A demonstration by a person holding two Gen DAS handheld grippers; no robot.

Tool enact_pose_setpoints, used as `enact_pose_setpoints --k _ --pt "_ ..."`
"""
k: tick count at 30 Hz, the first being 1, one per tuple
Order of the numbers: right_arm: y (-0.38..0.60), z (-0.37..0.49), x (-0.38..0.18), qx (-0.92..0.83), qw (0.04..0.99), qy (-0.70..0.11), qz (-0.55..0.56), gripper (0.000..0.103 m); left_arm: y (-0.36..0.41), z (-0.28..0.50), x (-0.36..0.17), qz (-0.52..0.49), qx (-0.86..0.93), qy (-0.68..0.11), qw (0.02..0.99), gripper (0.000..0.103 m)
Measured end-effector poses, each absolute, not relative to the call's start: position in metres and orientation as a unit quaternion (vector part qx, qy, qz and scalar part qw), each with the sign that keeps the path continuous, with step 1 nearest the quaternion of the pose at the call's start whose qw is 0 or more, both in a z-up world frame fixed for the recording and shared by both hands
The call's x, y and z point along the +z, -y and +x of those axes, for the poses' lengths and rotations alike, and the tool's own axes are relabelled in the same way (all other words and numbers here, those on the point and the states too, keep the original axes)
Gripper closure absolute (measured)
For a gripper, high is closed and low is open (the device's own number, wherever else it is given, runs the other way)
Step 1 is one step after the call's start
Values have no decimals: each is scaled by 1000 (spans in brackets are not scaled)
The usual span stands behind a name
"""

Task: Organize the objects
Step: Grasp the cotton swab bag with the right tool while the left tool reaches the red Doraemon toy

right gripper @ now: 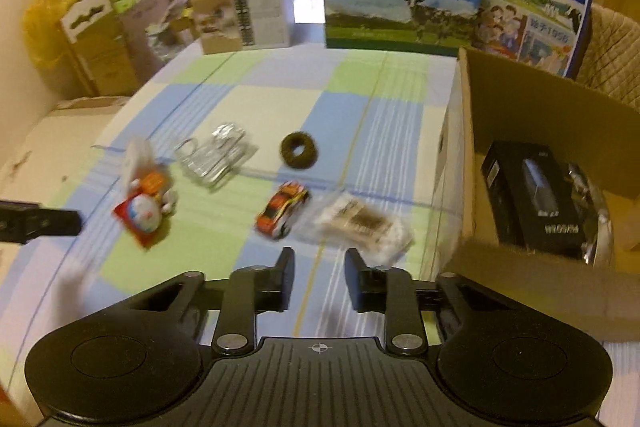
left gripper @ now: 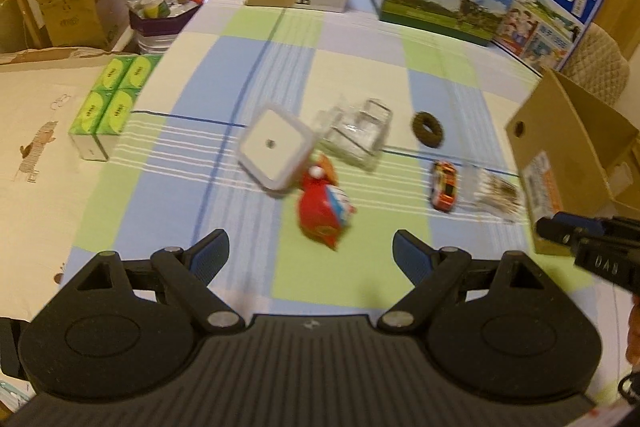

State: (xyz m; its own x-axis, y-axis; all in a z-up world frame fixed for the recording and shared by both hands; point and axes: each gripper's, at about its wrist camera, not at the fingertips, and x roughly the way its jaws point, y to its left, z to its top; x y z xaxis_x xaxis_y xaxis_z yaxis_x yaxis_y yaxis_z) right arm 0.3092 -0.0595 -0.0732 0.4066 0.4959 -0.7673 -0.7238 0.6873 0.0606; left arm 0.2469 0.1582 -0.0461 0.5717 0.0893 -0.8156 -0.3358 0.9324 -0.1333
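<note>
On the checked cloth (left gripper: 360,75) lie a white square box (left gripper: 276,151), a red snack packet (left gripper: 324,211), crumpled clear packaging (left gripper: 356,135), a dark ring (left gripper: 428,129), an orange toy car (left gripper: 444,185) and a clear packet of brown pieces (left gripper: 498,195). My left gripper (left gripper: 310,251) hovers open and empty just short of the red packet. My right gripper (right gripper: 319,261) is open with a narrow gap and holds nothing. It sits close behind the toy car (right gripper: 282,211) and the clear packet (right gripper: 362,223). The open cardboard box (right gripper: 520,267) at the right holds a black box (right gripper: 532,195).
Two milk cartons (right gripper: 400,3) and a white product box (right gripper: 244,15) stand along the far edge. Green tissue packs (left gripper: 112,95) sit at the left edge of the cloth. Stacked cartons (left gripper: 60,7) crowd the far left. My right gripper's arm (left gripper: 580,243) shows before the cardboard box.
</note>
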Motion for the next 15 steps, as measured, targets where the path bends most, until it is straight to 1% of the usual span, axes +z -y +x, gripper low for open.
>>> enact_pose_setpoints --k 6,9,15 --pt "31 337 -86 325 842 -407 -136 83 -183 257 -56 -140 131 -451 872 16" --pt "15 351 -95 313 839 -425 -133 83 -188 263 -64 -144 128 -457 868 16" --pt "-9 371 -106 278 846 -433 -138 83 -194 274 -78 -161 114 -465 863 16"
